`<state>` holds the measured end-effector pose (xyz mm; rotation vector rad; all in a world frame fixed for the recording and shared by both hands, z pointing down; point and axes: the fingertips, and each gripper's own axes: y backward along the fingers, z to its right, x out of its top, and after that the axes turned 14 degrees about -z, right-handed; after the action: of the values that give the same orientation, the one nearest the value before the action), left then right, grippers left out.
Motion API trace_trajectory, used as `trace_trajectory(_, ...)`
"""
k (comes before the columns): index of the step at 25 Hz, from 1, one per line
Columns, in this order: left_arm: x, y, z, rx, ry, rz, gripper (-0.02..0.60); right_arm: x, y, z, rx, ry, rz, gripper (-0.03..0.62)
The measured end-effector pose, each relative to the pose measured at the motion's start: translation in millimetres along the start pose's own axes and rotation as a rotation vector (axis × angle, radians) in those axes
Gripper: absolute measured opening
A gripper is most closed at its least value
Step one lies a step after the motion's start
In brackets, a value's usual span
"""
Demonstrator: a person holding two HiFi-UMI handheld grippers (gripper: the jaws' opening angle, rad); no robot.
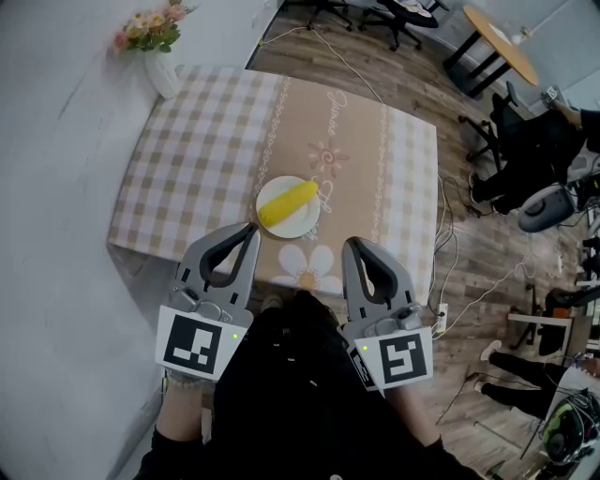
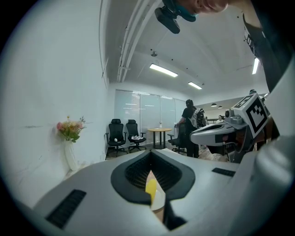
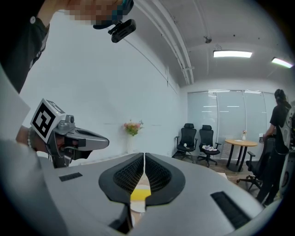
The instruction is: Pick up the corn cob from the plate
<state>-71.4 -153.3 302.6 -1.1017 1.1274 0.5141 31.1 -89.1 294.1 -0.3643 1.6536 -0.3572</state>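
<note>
1. Yellow corn cob (image 1: 288, 202) lies slantwise on the white plate (image 1: 306, 226), untouched. The plate sits near the front edge of the table (image 1: 206, 141), on the tan centre strip of the checked cloth.
2. Left gripper (image 1: 251, 228): jaws pressed together, nothing between them. Right gripper (image 1: 352, 244): same, only a hairline slit, empty. Each gripper view shows just a sliver of cob and plate through the gap below the tips, so it is far off and not gripped.
3. Both grippers hang at the near table edge, one on either side of the plate. Neither touches the plate or the cob.
4. Progress, my read: nothing done yet. Left to do: open one claw, bring it forward and down over the cob, close across its width, lift clear.
5. Around: vase of flowers (image 1: 161, 66) at the far left corner, well apart from the plate. Office chairs (image 1: 394, 14) and a round wooden table (image 1: 502, 42) stand beyond, with cables (image 1: 448, 281) on the floor at right.
6. Path to the plate looks unobstructed. Risk: the cob is round and may roll on the plate when pinched.
</note>
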Motion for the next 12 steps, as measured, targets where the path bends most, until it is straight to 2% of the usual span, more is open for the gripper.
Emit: trace_trajectory(12, 16, -15, 5, 0.013, -0.031, 0.008, 0.012, 8, -11, 17, 0.024, 0.007, 0.025, 0.044)
